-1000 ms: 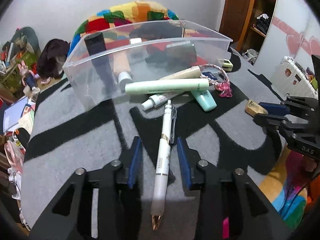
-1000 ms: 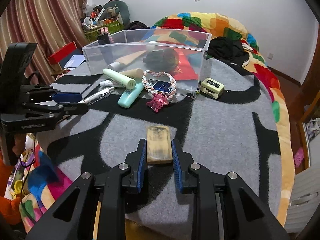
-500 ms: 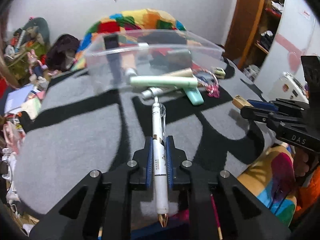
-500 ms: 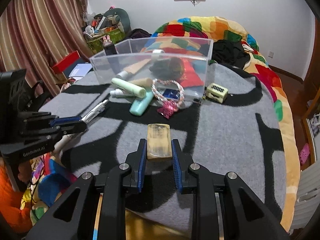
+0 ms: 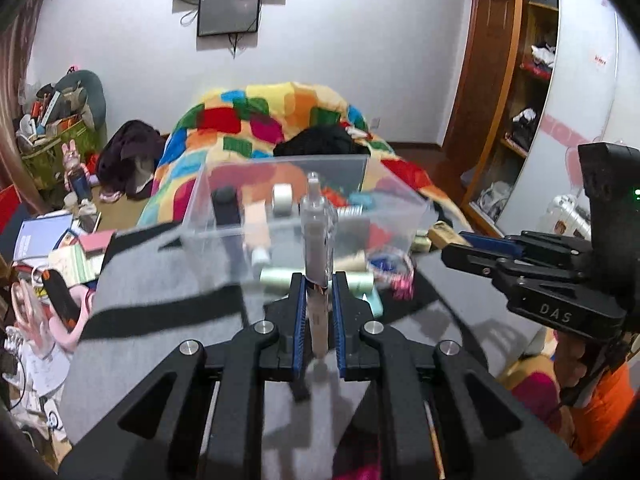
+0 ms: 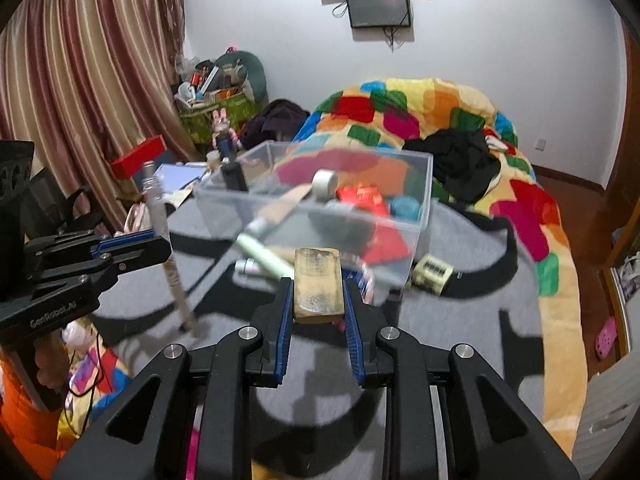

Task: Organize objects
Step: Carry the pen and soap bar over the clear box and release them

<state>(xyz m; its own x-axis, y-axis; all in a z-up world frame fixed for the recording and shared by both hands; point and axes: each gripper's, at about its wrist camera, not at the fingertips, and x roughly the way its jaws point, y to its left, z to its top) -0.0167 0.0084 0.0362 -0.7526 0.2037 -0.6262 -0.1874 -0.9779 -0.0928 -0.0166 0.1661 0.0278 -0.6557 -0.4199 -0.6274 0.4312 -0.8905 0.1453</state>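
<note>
Your left wrist camera sits just behind its own fingers, looking forward and slightly down across the grey blanket (image 5: pixel 132 344) toward the clear bin (image 5: pixel 304 216) and the white back wall — close in. Your right wrist camera looks the same way from the other side. Both views share the bin (image 6: pixel 320 200), the patchwork quilt (image 6: pixel 420 116) and the wall screen (image 5: pixel 228 12) — and each catches the other gripper at its edge.

We held the left claw (image 5: pixel 318 312) tilted downward, its blue pads pinched tight on a pen (image 5: pixel 316 248) that stood up between them. Our right claw (image 6: pixel 316 308) pointed down at a like slant, pads pressed on both sides of a tan block (image 6: pixel 319 286). Both claws hung side by side, clear of the surface.
</note>
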